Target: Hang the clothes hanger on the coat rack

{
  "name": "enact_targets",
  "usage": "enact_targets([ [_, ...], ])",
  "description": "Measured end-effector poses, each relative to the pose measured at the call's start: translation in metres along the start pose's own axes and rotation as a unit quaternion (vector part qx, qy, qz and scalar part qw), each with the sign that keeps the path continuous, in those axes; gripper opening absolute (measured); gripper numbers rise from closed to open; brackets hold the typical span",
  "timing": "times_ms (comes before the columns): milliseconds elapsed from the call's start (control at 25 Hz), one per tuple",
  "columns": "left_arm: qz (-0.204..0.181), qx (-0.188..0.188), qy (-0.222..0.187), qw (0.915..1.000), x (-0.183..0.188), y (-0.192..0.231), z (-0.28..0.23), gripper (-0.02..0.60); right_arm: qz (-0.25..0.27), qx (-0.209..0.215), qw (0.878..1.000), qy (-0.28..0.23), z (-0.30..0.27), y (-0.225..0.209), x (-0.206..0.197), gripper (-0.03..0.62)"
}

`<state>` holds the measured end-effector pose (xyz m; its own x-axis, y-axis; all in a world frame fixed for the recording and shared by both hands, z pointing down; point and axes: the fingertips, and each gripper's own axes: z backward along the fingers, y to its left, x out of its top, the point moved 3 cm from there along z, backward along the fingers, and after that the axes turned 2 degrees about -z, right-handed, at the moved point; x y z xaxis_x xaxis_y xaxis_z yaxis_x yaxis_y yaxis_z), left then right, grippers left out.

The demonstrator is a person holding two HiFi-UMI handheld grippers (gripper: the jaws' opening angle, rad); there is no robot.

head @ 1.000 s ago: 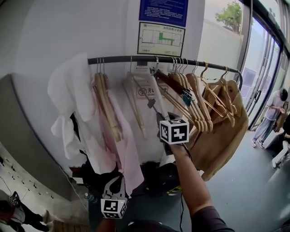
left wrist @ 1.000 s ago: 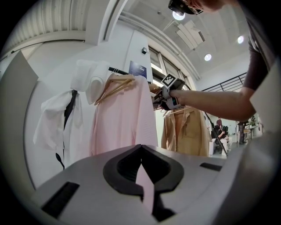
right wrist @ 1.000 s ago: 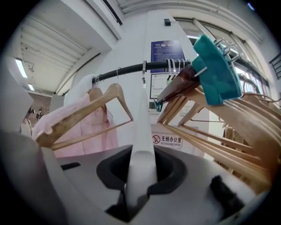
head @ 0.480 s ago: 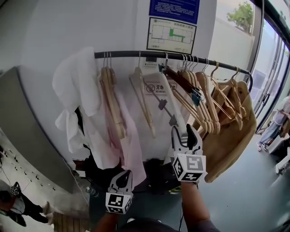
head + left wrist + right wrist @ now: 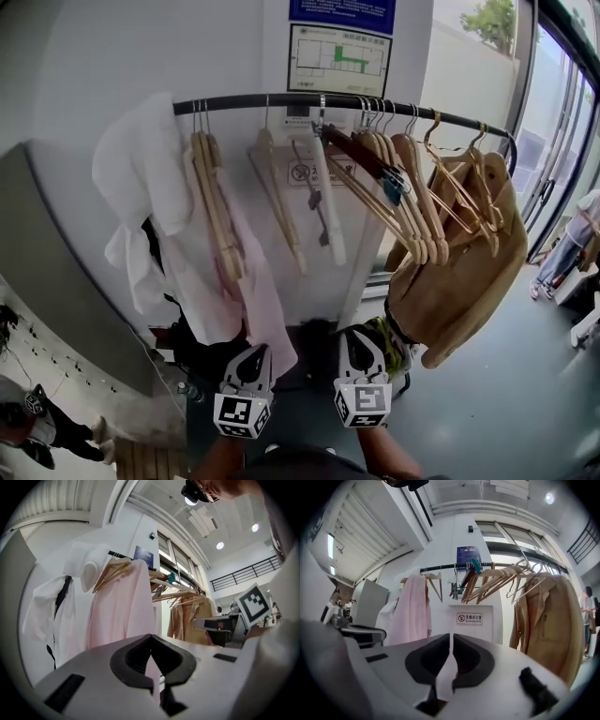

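Black coat rack rail (image 5: 281,99) carries wooden hangers (image 5: 418,202), a white garment (image 5: 141,178), a pink garment (image 5: 262,319), and a tan coat (image 5: 459,291) at the right end.

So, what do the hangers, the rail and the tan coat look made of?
Hangers: pale wood by their colour and matt look, with thin metal hooks. Rail: likely metal, dark, smooth, slightly shiny. Tan coat: matt, fairly heavy cloth hanging in broad folds; the fibre cannot be told.
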<state>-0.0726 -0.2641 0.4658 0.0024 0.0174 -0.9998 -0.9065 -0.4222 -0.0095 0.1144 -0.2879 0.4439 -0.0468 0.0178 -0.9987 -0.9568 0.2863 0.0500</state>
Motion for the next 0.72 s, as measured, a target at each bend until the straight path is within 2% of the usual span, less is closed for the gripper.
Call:
enact_targets([
  [120,-0.005,0.003,-0.002,1.0000,0.003,-0.001,0.001,0.009,0.025,0.023,0.999,0.010,0.006,0.013,-0.013,0.014],
  [320,-0.010,0.011,0.000,0.9999,0.003,0.001,0.003,0.009,0.009,0.048,0.999,0.021,0.012,0.023,-0.019,0.014],
  [720,-0.019,0.015,-0.002,0.9997,0.008,-0.001,0.002,0.009,0.004,0.051,0.998,0.020,0.010,0.018,-0.016,0.014],
])
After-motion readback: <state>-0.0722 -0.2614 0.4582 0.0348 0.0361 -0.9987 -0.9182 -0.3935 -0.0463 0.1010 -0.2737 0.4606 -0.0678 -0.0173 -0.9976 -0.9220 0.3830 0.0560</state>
